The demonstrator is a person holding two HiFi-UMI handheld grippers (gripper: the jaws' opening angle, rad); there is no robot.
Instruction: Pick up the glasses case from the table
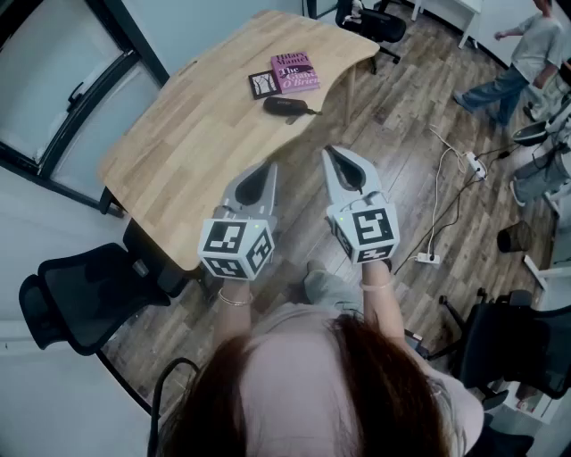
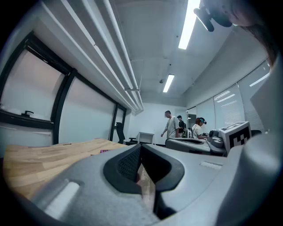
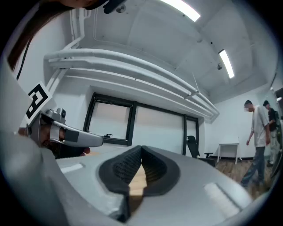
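The dark glasses case (image 1: 285,106) lies on the far part of the light wooden table (image 1: 196,152), just in front of a purple book (image 1: 295,71). My left gripper (image 1: 269,168) hovers over the table's near right edge, well short of the case, its jaws closed tip to tip with nothing in them. My right gripper (image 1: 328,153) is held beside it over the floor, also shut and empty. In the left gripper view the jaws (image 2: 140,145) meet, and the table (image 2: 40,156) stretches away on the left. The right gripper view shows its jaws (image 3: 141,148) together; the case is hidden in both gripper views.
A small black booklet (image 1: 264,84) lies left of the book. A black office chair (image 1: 76,299) stands near the table's front left corner, another (image 1: 379,22) at the far end. A power strip and cables (image 1: 451,192) lie on the floor at right. People (image 1: 522,58) stand at the far right.
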